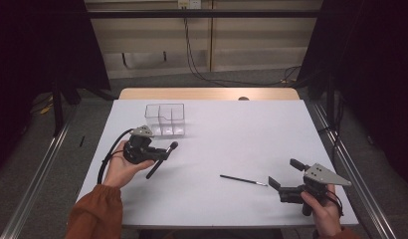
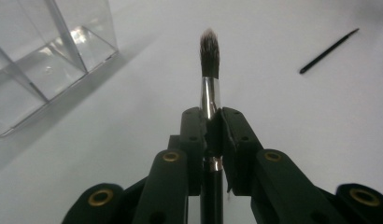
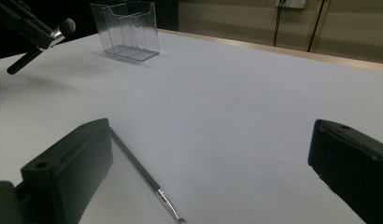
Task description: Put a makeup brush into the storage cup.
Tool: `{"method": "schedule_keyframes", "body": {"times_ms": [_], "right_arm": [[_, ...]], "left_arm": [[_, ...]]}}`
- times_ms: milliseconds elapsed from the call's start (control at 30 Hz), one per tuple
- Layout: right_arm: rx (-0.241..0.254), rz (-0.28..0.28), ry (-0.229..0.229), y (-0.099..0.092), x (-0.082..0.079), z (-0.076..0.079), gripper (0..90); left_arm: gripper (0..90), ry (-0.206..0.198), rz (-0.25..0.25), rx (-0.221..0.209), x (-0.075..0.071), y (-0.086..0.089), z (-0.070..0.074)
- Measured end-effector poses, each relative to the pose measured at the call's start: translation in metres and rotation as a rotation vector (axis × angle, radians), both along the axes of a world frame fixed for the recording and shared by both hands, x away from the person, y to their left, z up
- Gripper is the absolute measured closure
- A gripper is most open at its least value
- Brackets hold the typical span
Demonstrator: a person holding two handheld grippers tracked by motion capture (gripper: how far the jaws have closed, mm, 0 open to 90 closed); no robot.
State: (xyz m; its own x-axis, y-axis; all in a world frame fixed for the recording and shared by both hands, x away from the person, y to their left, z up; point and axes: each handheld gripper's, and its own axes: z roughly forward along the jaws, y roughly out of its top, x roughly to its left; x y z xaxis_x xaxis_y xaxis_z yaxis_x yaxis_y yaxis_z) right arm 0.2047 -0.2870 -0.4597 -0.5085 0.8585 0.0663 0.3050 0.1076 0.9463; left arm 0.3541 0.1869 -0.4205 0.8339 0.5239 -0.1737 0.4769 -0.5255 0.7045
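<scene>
High view has a white, matte table (image 1: 212,149) with a pale wooden strip along its far edge, and the clear organizer (image 1: 165,119) serves as the landmark: a boxy, hard transparent plastic bin split by thin inner walls into compartments, standing toward the far left of the tabletop. Just on the near side of that organizer, the left gripper (image 1: 162,155) is pinched tight on a round makeup brush (image 1: 162,160), its black jaws clamped on the shiny metal ferrule. Left gripper view shows this brush (image 2: 209,70) pointing away, its soft, dark, domed bristle tuft beyond the jaw tips and the glossy black handle running back between them; the organizer (image 2: 49,60) sits up and to the left. Well to the right and nearer than the organizer, a thin brush (image 1: 243,180) lies flat on the table, a slender black stick with a small silvery tip. Right gripper (image 1: 284,175) stands just beyond that tip, farther from the organizer, its blocky black jaws spread wide with nothing between the pads.
</scene>
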Motion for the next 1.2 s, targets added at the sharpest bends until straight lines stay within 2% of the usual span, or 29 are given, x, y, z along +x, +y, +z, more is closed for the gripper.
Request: {"method": "schedule_keyframes", "body": {"times_ms": [167, 233, 367, 500, 700, 1000, 1200], "right_arm": [[-0.003, 0.002, -0.003, 0.000, 0.000, 0.000, 0.0], [-0.003, 0.002, -0.002, 0.000, 0.000, 0.000, 0.0], [-0.002, 0.004, -0.003, 0.000, 0.000, 0.000, 0.0], [-0.001, 0.003, -0.003, 0.000, -0.001, 0.000, 0.0], [-0.004, 0.005, -0.005, 0.000, -0.001, 0.000, 0.0], [-0.004, 0.006, -0.005, 0.001, -0.001, 0.001, 0.0], [-0.007, 0.005, -0.004, 0.001, -0.001, 0.000, 0.0]], "left_arm": [[79.7, -0.030, 0.051, -0.054, -0.003, 0.006, 0.001], [79.7, -0.055, 0.063, -0.077, -0.005, 0.009, 0.002], [79.7, -0.089, 0.076, -0.123, -0.009, 0.012, 0.004], [79.7, -0.124, 0.086, -0.151, -0.013, 0.012, 0.004], [79.7, -0.147, 0.098, -0.206, -0.017, 0.012, 0.007], [79.7, -0.212, 0.118, -0.258, -0.019, 0.013, 0.012], [79.7, -0.226, 0.128, -0.289, -0.016, 0.011, 0.016]]}}
